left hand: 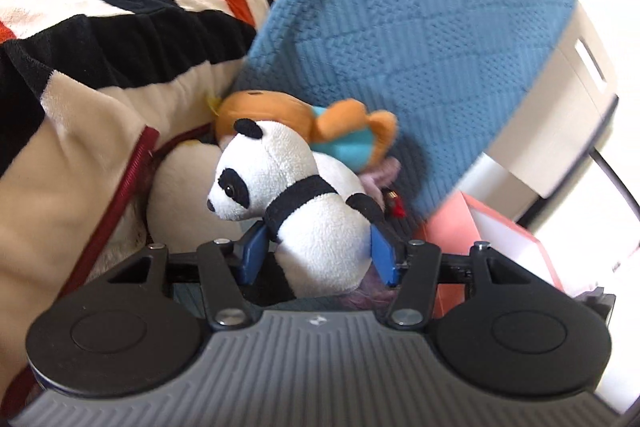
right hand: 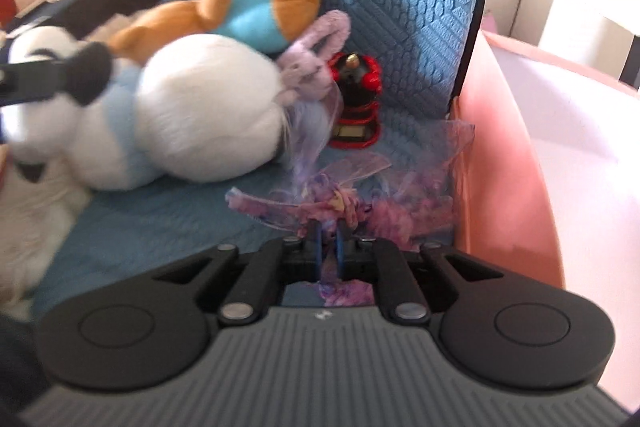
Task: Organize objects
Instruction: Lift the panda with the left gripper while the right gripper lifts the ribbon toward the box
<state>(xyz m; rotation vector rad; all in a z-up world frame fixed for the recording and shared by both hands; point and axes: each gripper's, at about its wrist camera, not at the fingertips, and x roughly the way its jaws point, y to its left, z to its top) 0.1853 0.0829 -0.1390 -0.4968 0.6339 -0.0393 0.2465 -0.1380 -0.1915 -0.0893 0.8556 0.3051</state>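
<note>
1. L hand-held gripper (left hand: 318, 253): blue pads clamped on panda (left hand: 296, 203) at its lower body, one pad each side; panda upright, head twd left of view
2. R hand-held gripper (right hand: 328, 247): pads together, pinching thin purple gauze (right hand: 340, 203); gauze bunched just ahead of pads, over blue mat (right hand: 160, 227)
3. Orange toy (left hand: 320, 127) w/ teal shirt lies just behind panda, against blue cushion (left hand: 420, 27)
4. R view: lilac bunny (right hand: 312, 67) beside big white plush (right hand: 208, 115), touching it; orange toy above both
5. Small red-black figure (right hand: 356, 99) stands upright on mat, just right of bunny, near cushion
6. Pink box (right hand: 500, 155) at right edge of mat, white inside; gauze touches its wall
7. Striped blanket (left hand: 100, 7) (black/red/cream) at left in L view
8. R view blurred, esp. plush at left
</note>
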